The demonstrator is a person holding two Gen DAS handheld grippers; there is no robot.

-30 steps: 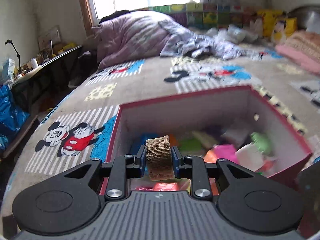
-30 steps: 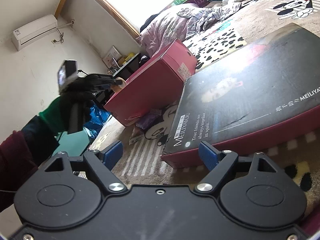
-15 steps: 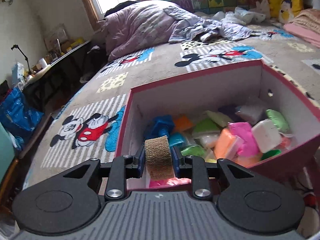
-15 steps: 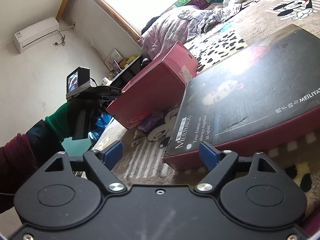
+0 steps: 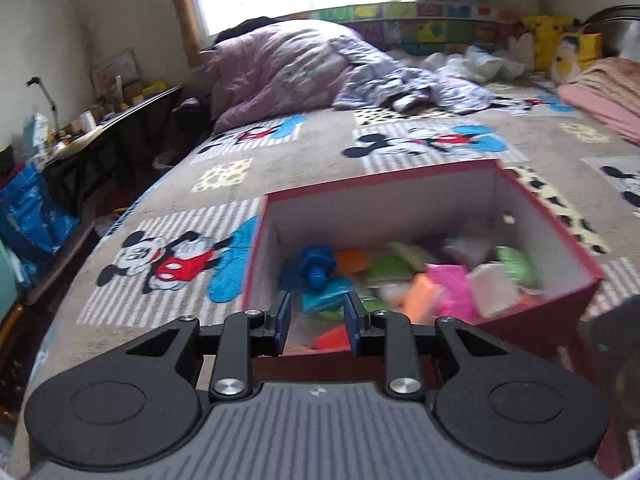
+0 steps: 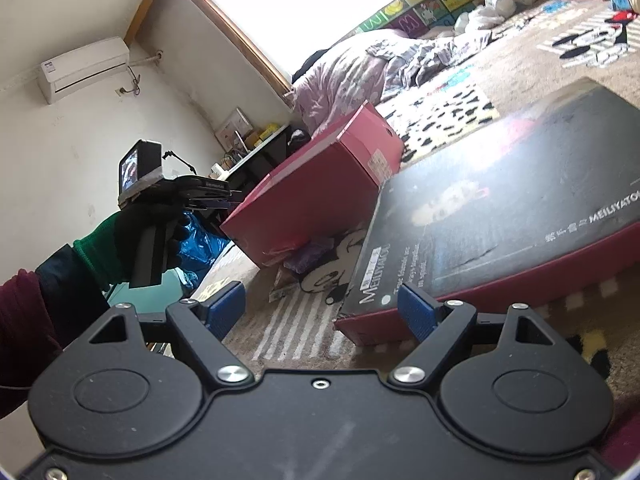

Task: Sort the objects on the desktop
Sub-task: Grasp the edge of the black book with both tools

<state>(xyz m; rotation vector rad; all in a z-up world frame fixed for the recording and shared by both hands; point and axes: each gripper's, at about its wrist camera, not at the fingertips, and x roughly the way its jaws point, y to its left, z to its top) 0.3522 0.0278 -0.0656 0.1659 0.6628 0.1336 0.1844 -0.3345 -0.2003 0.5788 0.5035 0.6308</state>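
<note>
An open red box (image 5: pixel 404 174) sits on the Mickey Mouse bedspread; it also shows in the right wrist view (image 6: pixel 320 188). It holds several colourful packets (image 5: pixel 440 284) and a blue toy (image 5: pixel 318 266). My left gripper (image 5: pixel 316 318) is open and empty at the box's near left rim; the tan tape roll is out of sight. My right gripper (image 6: pixel 320 312) is open and empty, low over the bedspread beside the dark box lid (image 6: pixel 500 216). The left gripper seen from the right wrist view (image 6: pixel 192 192) is level with the box's top.
A rumpled purple quilt (image 5: pixel 280 68) and clothes (image 5: pixel 408 84) lie at the far end of the bed. A dark desk (image 5: pixel 132 120) and a blue bag (image 5: pixel 28 216) stand left of the bed. Small packets (image 6: pixel 310 252) lie under the red box's corner.
My left gripper opened and the tan tape roll it held is gone from its fingers. The left gripper drew back slightly from the box. The right gripper barely moved.
</note>
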